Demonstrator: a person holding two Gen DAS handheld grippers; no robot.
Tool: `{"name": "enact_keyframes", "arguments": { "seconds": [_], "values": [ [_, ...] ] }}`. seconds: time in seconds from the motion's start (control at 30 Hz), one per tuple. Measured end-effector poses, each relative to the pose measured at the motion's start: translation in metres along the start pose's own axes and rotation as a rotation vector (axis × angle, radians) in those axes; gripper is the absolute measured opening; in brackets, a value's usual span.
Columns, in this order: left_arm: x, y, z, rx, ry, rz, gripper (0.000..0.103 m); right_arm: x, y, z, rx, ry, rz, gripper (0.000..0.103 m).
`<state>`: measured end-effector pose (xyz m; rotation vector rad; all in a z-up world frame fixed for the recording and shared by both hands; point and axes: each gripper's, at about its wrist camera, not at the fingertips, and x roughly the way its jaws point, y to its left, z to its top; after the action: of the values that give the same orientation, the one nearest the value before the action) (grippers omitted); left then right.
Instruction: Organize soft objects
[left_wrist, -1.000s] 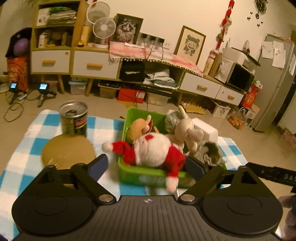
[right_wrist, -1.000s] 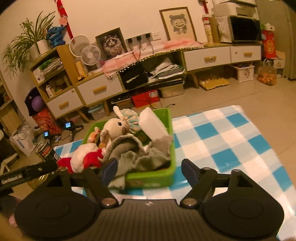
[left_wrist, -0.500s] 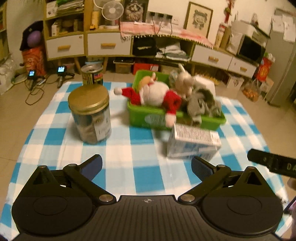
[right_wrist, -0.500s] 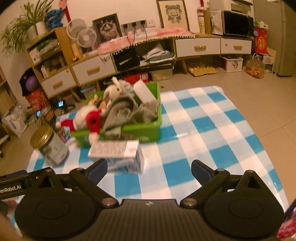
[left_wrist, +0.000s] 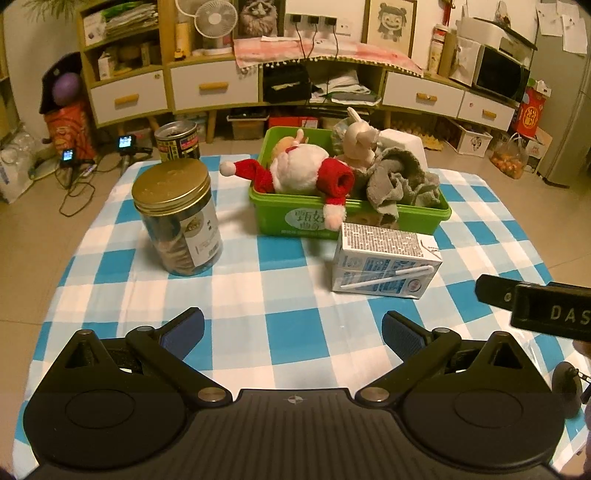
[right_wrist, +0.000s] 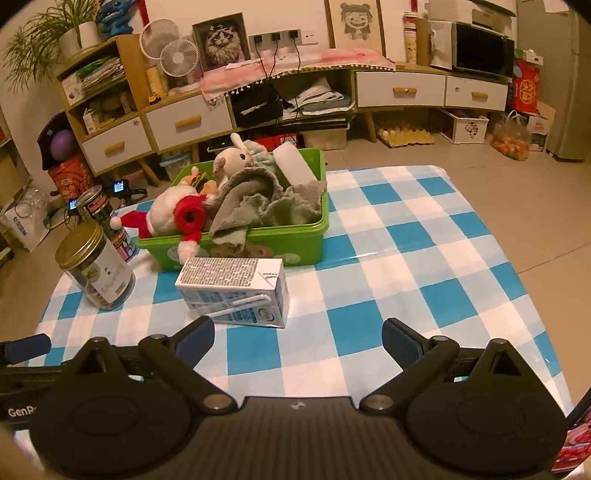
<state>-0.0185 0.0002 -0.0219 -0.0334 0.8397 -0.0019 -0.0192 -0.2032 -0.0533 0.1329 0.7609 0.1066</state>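
- Both grippers have pulled back from the green bin (left_wrist: 349, 218); the left gripper (left_wrist: 293, 328) and right gripper (right_wrist: 298, 338) have just spread their jaws and grasp nothing.
- The Santa doll (left_wrist: 306, 173), rabbit toy (right_wrist: 231, 162) and grey cloth (right_wrist: 255, 206) lie in the bin.
- The Santa doll's arm droops over the rim; tucking it in would probably finish neatly, avoiding the milk carton (left_wrist: 384, 264) and jar (left_wrist: 177, 221).

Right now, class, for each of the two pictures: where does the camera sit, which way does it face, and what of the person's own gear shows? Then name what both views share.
Left wrist: sits on the left gripper, looking down and forward over the checked tablecloth at the green bin; its own open fingers show, and the right gripper's tip at the right edge.
Right wrist: sits on the right gripper, facing the same bin from further right; its own open fingers show.
Shared: bin, Santa plush, milk carton, gold-lidded jar.
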Motion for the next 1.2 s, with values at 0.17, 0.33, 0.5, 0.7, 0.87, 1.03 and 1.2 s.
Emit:
{"name": "enact_keyframes", "arguments": {
  "seconds": [0.17, 0.33, 0.5, 0.7, 0.87, 1.03, 1.2],
  "values": [
    [-0.0021, -0.0028, -0.0008, 0.004, -0.003, -0.004, 0.098, -0.0018, 0.0042, -0.0005, -0.012, -0.016, -0.003, 0.068],
    [-0.0033, -0.0051, -0.0008, 0.008, 0.001, -0.010, 0.098, 0.0014, 0.0031, -0.0007, -0.006, -0.005, -0.009, 0.068],
    [-0.0037, -0.0046, -0.0005, 0.004, 0.005, -0.017, 0.098, 0.0012, 0.0025, -0.0005, -0.004, -0.008, -0.009, 0.068],
    [-0.0035, -0.0046, -0.0006, 0.003, 0.006, -0.017, 0.098, 0.0011, 0.0024, -0.0002, -0.003, -0.008, -0.010, 0.068],
    [-0.0038, -0.0045, -0.0005, 0.004, 0.004, -0.017, 0.098, 0.0004, 0.0035, 0.0005, -0.009, -0.014, -0.010, 0.068],
    [-0.0041, -0.0048, -0.0001, 0.004, 0.004, -0.016, 0.098, 0.0006, 0.0042, -0.0001, -0.011, -0.010, -0.011, 0.068],
    [-0.0042, -0.0048, -0.0001, 0.004, 0.004, -0.016, 0.098, 0.0006, 0.0046, -0.0004, -0.011, -0.010, -0.010, 0.068]
  ]
}}
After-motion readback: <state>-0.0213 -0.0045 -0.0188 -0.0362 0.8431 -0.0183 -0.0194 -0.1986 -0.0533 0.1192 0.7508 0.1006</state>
